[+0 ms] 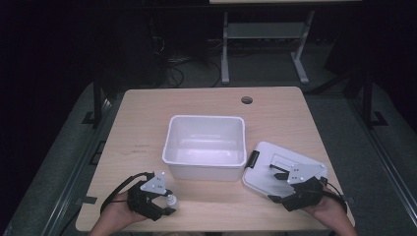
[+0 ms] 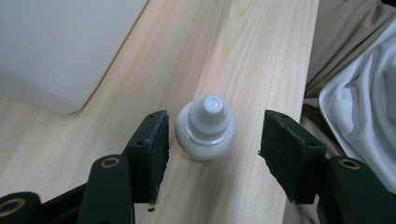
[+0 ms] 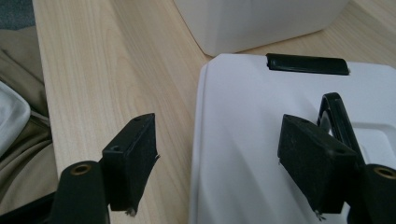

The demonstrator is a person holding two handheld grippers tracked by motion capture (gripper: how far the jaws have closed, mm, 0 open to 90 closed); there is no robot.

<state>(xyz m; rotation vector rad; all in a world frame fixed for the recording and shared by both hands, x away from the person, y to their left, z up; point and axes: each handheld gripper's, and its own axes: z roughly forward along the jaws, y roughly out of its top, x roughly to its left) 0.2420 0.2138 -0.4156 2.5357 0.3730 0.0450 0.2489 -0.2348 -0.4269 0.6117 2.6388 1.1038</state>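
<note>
White plastic dropper bottle (image 2: 205,128), small and round with a ribbed screw cap, stood upright on the pale wood-grain counter (image 2: 233,46) near its front edge, seen in the high view (image 1: 170,201) just ahead of the person's left hand. Sat between the two black jaws of the left claw (image 2: 212,147), closer to one pad than the other, with a gap showing on both sides; jaws spread, not yet pressing on the bottle. Lay near one front corner of the white rectangular plastic tub (image 1: 205,142), which stood open-topped in the middle of the counter.

Held over the flat white plastic lid (image 3: 261,140) with black latch clips, the right claw (image 3: 219,163) had its jaws spread and pinched nothing; one pad hung above the bare wood beside the lid's edge, the other above the lid's surface next to a black clip. Rested just to the right of the tub, that lid (image 1: 275,169), touching or nearly touching the tub's side, hard to tell which. Right claw (image 1: 275,187) well apart from the bottle.
</note>
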